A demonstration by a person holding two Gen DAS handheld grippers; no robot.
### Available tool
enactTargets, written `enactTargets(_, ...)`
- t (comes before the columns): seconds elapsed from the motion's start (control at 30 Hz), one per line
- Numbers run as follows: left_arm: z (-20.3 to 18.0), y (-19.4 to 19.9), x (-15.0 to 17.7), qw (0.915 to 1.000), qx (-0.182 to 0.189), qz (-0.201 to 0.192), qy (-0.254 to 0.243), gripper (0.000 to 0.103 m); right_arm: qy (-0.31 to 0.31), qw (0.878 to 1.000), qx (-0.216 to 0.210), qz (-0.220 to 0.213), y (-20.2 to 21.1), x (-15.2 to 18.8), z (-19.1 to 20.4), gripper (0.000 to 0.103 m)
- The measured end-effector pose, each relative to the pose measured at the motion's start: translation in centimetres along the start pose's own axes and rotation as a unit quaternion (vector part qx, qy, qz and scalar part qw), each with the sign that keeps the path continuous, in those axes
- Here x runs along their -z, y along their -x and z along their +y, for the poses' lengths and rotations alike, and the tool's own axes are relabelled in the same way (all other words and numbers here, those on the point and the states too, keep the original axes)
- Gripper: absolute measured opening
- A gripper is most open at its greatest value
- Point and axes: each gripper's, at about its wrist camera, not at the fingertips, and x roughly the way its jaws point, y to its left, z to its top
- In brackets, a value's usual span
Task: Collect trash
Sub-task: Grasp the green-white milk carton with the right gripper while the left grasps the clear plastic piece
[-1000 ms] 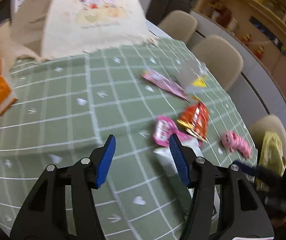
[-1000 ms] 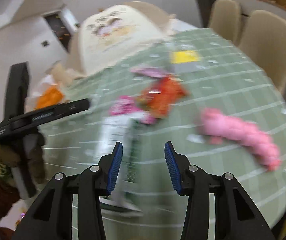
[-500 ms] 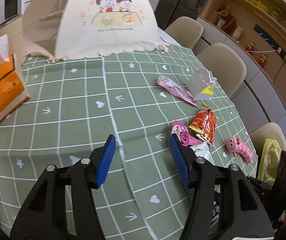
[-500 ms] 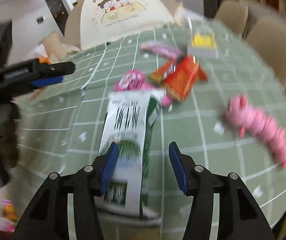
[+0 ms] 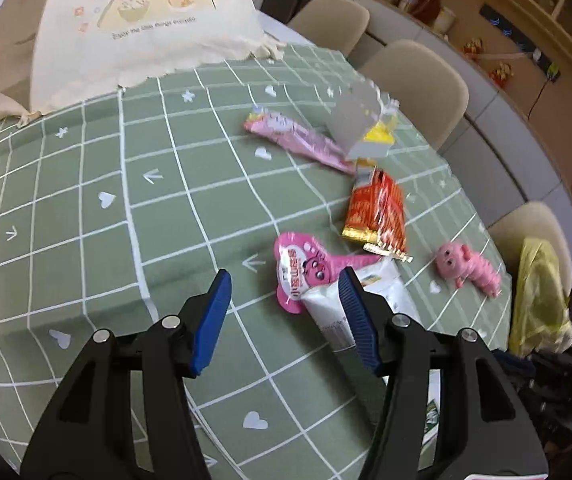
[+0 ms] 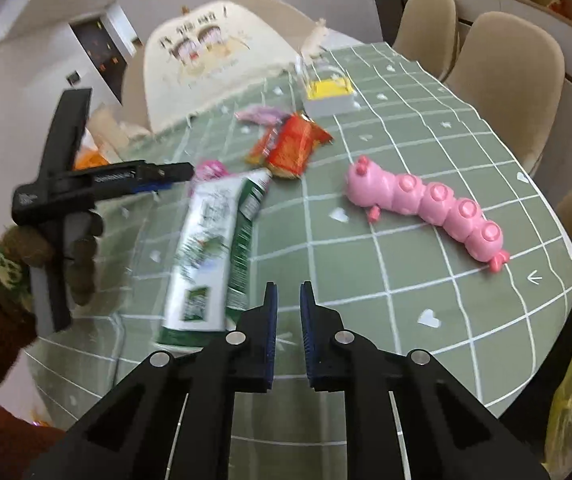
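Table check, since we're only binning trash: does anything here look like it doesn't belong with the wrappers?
Yes: the pink caterpillar toy near the table's edge. It is whole, not a wrapper like the red packet or the flattened carton beside it.

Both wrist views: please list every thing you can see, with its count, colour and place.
tablecloth: 1, green, white grid, covers table
food cover: 1, cream, far end
chairs: at least 3, beige, along one side
carton: 1, grey and yellow, far side
pink wrapper: 1, beside carton
red wrapper: 1, middle
pink lid: 1, beside pouch
pouch: 1, white and green, near edge
caterpillar toy: 1, pink, apart from wrappers
left gripper: black, blue jaws apart, empty
right gripper: jaws just narrowed, empty
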Motion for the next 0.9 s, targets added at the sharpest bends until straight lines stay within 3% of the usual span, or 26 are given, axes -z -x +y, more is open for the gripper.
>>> enactTargets(0.07, 0.3, 0.9, -0.1, 0.9999, -0.002, -0.010, 0.005, 0.053, 0.008, 0.999, -0.033, 0.016, -1.2, -0.3, 1.3, 0.052)
enactTargets(0.2, 1.5, 2.8, 0.2, 0.9995, -0.010, -0.024, 0.020, 0.053, 0.052, 0.998, -0.020, 0.041, -4.2, -1.8, 4.2, 0.052)
enactTargets(0.37, 3.1, 4.5, 0.5, 0.9980, -0.021, -0.038, 0.045, 0.053, 0.090, 0.990, 0.053, 0.090, -8.9, -2.9, 6.7, 0.053)
enactTargets(0.43, 3.6, 5.0, 0.6, 0.9976, -0.025, -0.043, 0.048, 0.053, 0.087, 0.991, 0.045, 0.093, -9.0, -2.9, 6.3, 0.053)
enactTargets(0.53, 4.1, 5.0, 0.7, 0.9979, -0.024, -0.042, 0.044, 0.053, 0.054, 0.996, 0.012, 0.073, -6.7, -2.8, 4.2, 0.048)
enactTargets(0.73, 2.0, 1.1, 0.6, 1.0000, 0.004, -0.007, -0.004, 0.054, 0.037, 0.998, 0.057, 0.013, -0.2, -1.2, 0.7, 0.047)
enactTargets(0.9, -0.5, -2.3, -0.2, 0.9994, 0.004, 0.008, -0.033, 0.053, -0.004, 0.996, 0.087, -0.025, 3.9, 0.1, -2.4, 0.047)
